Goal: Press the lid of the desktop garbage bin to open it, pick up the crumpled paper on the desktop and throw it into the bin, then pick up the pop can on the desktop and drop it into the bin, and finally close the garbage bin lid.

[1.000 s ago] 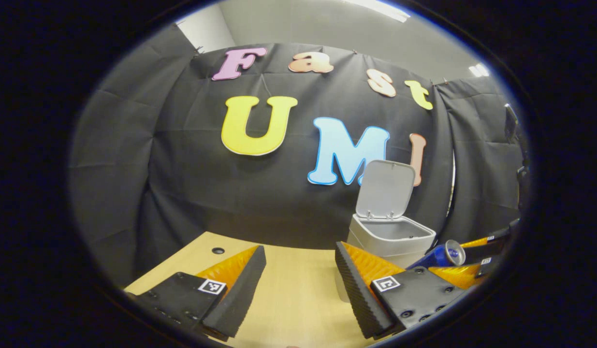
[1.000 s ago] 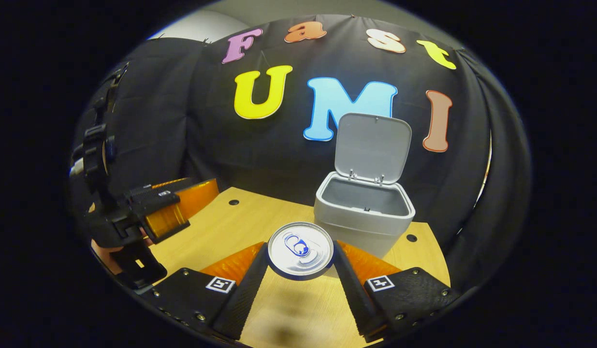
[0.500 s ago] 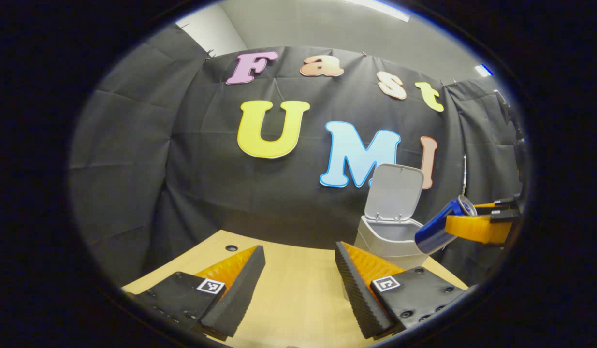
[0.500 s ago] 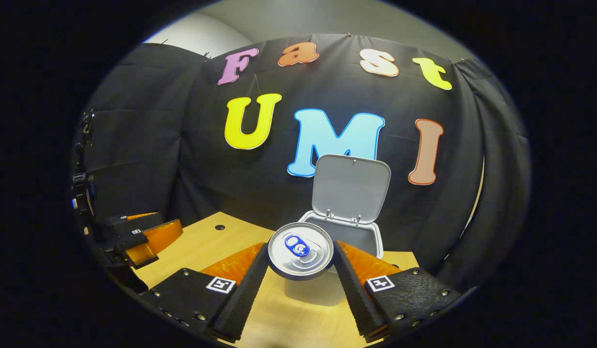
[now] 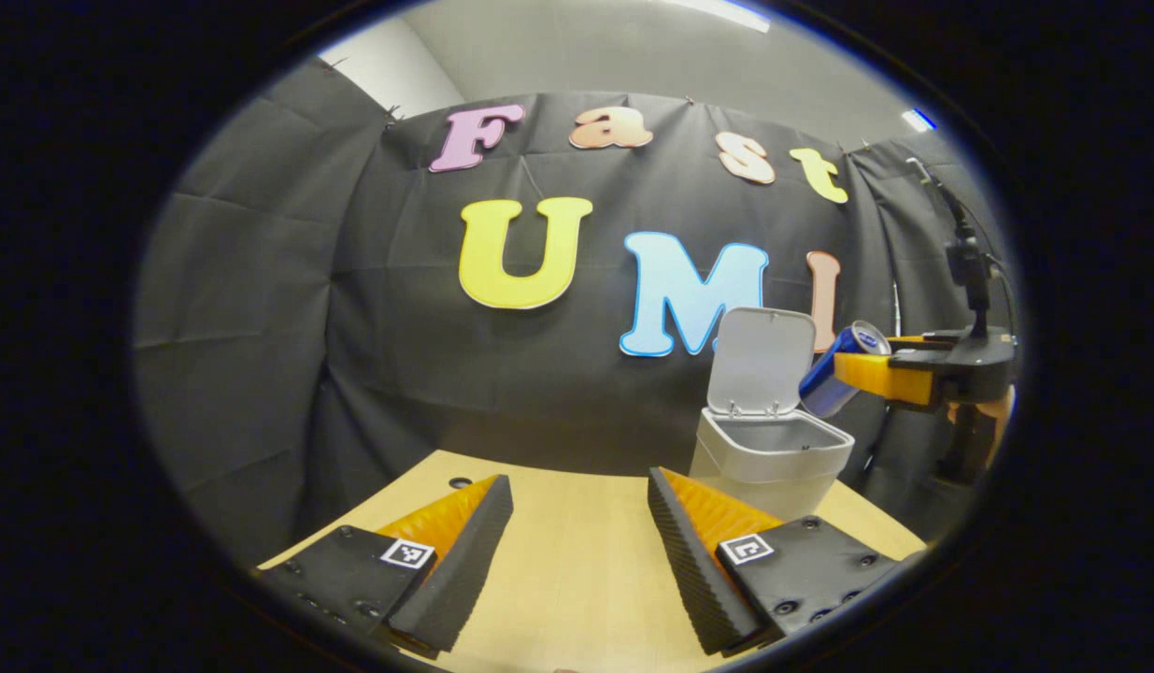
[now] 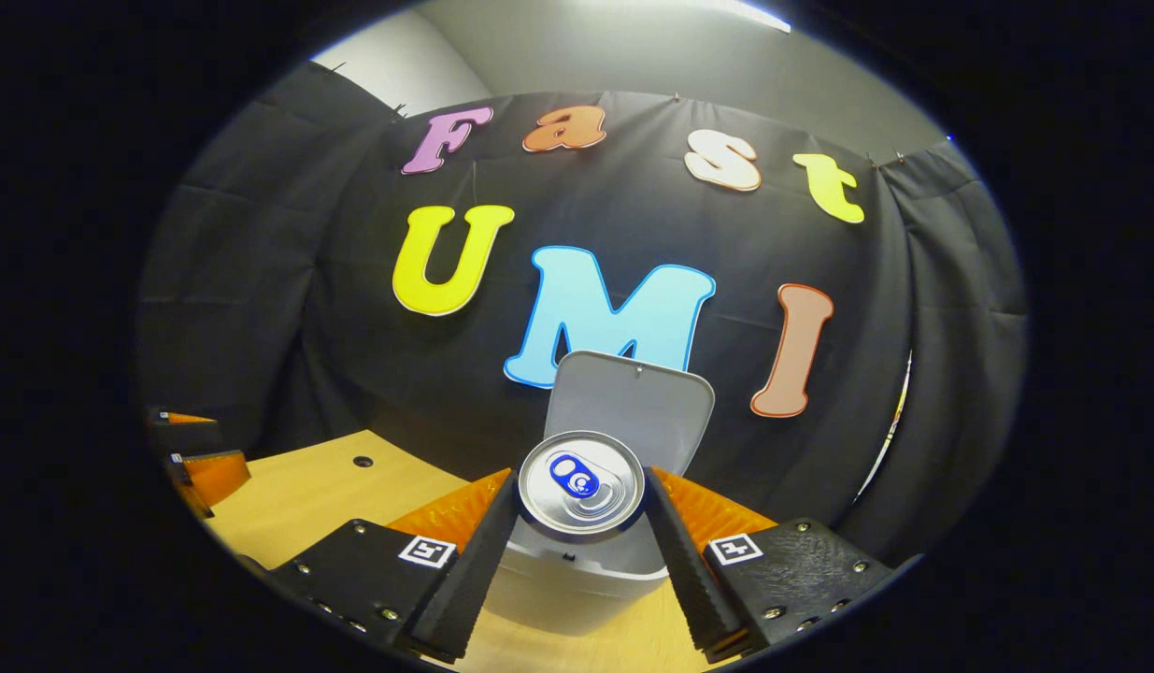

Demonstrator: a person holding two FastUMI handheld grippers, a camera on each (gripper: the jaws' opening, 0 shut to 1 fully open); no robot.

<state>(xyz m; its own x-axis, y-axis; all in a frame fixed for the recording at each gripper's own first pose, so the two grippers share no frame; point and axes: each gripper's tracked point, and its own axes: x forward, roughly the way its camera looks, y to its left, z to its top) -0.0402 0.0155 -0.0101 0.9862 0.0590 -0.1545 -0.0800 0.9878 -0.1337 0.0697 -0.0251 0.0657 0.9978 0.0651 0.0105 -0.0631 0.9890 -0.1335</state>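
The grey desktop bin (image 5: 771, 456) stands on the wooden desk with its lid (image 5: 762, 362) raised upright. My right gripper (image 6: 581, 523) is shut on the blue pop can (image 6: 581, 483), whose silver top faces the camera, just in front of and above the bin (image 6: 577, 584) and its open lid (image 6: 630, 407). In the left gripper view the can (image 5: 836, 368) hangs tilted over the bin's right rim, held by the right gripper (image 5: 880, 372). My left gripper (image 5: 577, 533) stands open low over the desk, nothing between its fingers.
The wooden desk (image 5: 577, 561) has a small round hole (image 5: 461, 483) near its back left edge. A hand (image 5: 988, 416) holds the right gripper at far right. The left gripper (image 6: 198, 467) sits at the left edge of the right gripper view.
The right gripper has carried the can up and forward, from beside the bin to above its opening. The left gripper has stayed open and hardly moved.
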